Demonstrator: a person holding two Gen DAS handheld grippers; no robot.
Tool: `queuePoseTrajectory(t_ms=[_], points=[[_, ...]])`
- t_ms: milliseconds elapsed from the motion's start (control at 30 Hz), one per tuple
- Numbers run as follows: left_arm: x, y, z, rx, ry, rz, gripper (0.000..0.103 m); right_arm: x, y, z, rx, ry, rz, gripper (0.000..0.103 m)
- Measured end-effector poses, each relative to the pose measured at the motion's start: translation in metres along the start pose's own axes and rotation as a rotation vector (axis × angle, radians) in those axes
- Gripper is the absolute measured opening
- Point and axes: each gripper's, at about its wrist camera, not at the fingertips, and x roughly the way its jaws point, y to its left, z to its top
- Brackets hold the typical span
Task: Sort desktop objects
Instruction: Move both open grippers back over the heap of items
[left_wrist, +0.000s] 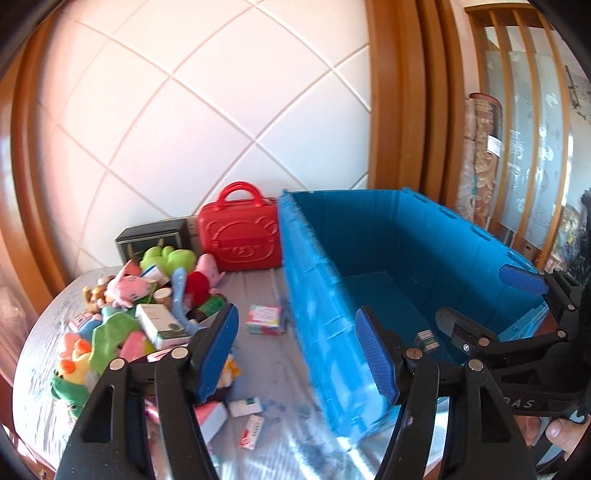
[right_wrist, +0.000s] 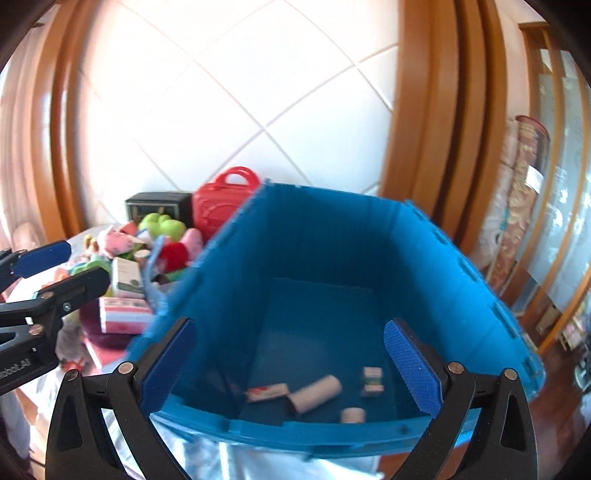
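Right wrist view looked down into the blue crate (right_wrist: 332, 240), which filled the centre of the frame with its far wall at the upper middle. On its floor, toward the lower middle, lay a cardboard tube (right_wrist: 314, 397), a flat red and white packet (right_wrist: 266, 392) just left of it, a small green and white box (right_wrist: 372, 381) to the right, and a small pale roll (right_wrist: 352, 415) near the front wall. The right gripper (right_wrist: 290, 369) hung over the crate's near edge, its jaws spread wide with nothing between the blue pads.

Left wrist view showed the same crate (left_wrist: 314, 314) on the right half of the frame, standing on the table (left_wrist: 273, 369). The left gripper (left_wrist: 301, 354) sat at the lower centre, jaws spread apart and empty, one finger over the table and the other over the crate's side wall. The right gripper (left_wrist: 491, 299) appeared at the right edge, above the crate's interior.

A heap of toys and boxes (left_wrist: 140, 306) filled the left middle of that frame: plush animals, a green plush (left_wrist: 168, 258), a white and green carton (left_wrist: 160, 325). A small pink and white box (left_wrist: 264, 319) lay alone between the heap and the crate. Behind, in the centre, a red case (left_wrist: 240, 232) with a handle stood against the tiled wall (left_wrist: 203, 110), a dark box (left_wrist: 151, 236) just left of it
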Motion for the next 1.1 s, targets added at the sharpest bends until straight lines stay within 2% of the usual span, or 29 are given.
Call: queuePoseTrajectory(t_ms=[233, 433, 567, 767, 967, 1100], points=[[-0.005, 0.092, -0.04, -0.042, 0.066, 0.13, 0.065, 0.006, 0.084, 0.004, -0.07, -0.013, 0.128, 0.103], [0.009, 0.173, -0.088, -0.104, 0.193, 0.216, 0.065, 0.027, 0.156, -0.004, -0.115, 0.037, 0.232, 0.103], [0.029, 0.207, -0.121, -0.149, 0.294, 0.222, 0.065, 0.048, 0.196, -0.021, -0.133, 0.104, 0.275, 0.103], [0.067, 0.216, -0.169, -0.194, 0.426, 0.174, 0.065, 0.098, 0.231, -0.066, -0.119, 0.271, 0.281, 0.103], [0.117, 0.196, -0.219, -0.222, 0.578, 0.124, 0.065, 0.154, 0.234, -0.121, -0.096, 0.471, 0.271, 0.103], [0.144, 0.181, -0.243, -0.224, 0.641, 0.101, 0.065, 0.18, 0.23, -0.15, -0.082, 0.558, 0.249, 0.103]])
